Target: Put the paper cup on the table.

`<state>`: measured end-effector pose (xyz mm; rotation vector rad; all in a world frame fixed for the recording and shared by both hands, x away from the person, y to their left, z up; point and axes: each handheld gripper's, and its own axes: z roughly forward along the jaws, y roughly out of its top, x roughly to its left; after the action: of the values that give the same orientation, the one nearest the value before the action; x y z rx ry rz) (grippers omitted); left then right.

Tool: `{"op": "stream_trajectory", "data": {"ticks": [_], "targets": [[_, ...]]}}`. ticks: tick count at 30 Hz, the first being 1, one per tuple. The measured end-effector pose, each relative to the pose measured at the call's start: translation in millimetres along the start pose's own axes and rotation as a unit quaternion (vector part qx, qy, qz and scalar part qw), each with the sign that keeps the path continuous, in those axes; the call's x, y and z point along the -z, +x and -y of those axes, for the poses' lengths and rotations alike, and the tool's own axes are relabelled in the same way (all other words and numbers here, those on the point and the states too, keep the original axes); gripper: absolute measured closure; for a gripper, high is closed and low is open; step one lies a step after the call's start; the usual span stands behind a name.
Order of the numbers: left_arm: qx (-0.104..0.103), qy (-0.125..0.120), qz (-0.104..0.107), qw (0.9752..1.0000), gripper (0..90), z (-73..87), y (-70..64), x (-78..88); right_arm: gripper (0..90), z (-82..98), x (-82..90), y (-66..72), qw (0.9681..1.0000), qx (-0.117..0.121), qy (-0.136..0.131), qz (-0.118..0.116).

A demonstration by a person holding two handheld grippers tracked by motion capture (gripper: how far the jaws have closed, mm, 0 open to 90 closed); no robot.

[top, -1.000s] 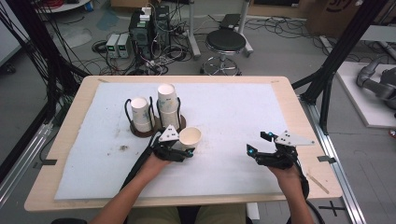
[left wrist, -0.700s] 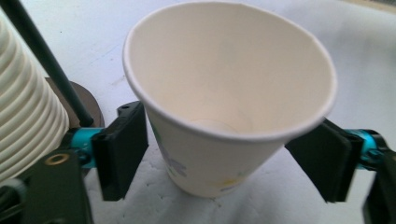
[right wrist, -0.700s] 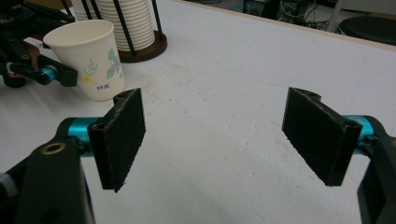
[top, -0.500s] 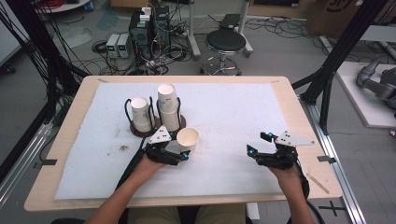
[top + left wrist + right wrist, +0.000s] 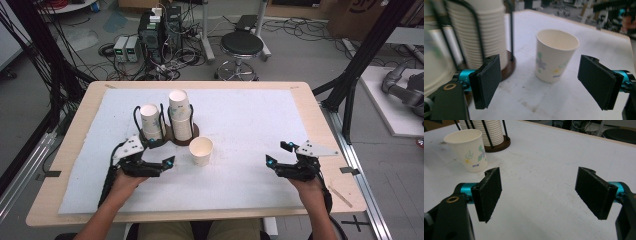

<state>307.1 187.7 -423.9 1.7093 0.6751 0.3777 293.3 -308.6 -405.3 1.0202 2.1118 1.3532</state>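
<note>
A single white paper cup point(image 5: 201, 150) with a flower print stands upright on the white mat, just in front of the cup holder. My left gripper point(image 5: 162, 152) is to its left, open, with the cup point(image 5: 555, 58) a short way beyond the jaws and not touched. The holder point(image 5: 167, 134) carries two stacks of paper cups point(image 5: 180, 114) inside black wire loops. My right gripper point(image 5: 276, 154) rests low at the right of the mat, open and with nothing in it. The cup point(image 5: 469, 150) is far off to the left of that gripper point(image 5: 539, 192).
The white mat point(image 5: 240, 115) covers most of the wooden table point(image 5: 320, 120). The cup stack point(image 5: 484, 32) and the holder's dark base point(image 5: 509, 67) stand close to my left jaw. A stool point(image 5: 242, 45) and electronics point(image 5: 160, 25) stand on the floor beyond the table.
My left gripper has drawn back to the left and toward the person, away from the single cup. The cup stays in place. The right gripper has not moved.
</note>
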Motion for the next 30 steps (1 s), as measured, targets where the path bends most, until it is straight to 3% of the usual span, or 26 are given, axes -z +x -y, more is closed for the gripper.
{"op": "stream_trajectory", "data": {"ticks": [2,3,8,16,30], "targets": [[0.014,-0.031,-0.023,0.9992,18.4,-2.5,10.6,18.3,22.1,0.0,0.3,-0.4,1.0,0.002,-0.003,0.003],[0.014,-0.031,-0.023,0.9992,18.3,-2.5,10.6,18.3,22.1,0.0,0.3,-0.4,1.0,0.002,-0.003,0.003],[0.024,-0.072,-0.067,0.9949,18.0,-0.8,28.0,48.2,22.1,1.7,-2.1,-1.8,1.0,0.002,-0.002,0.004],[0.04,-0.09,-0.079,0.992,18.0,6.8,33.5,60.0,22.0,2.0,-0.1,-0.4,0.9999,0.007,0.001,0.009],[0.026,-0.09,-0.072,0.9929,18.0,8.3,23.2,66.0,21.6,3.7,9.0,3.0,0.9997,-0.002,-0.007,0.023]]}}
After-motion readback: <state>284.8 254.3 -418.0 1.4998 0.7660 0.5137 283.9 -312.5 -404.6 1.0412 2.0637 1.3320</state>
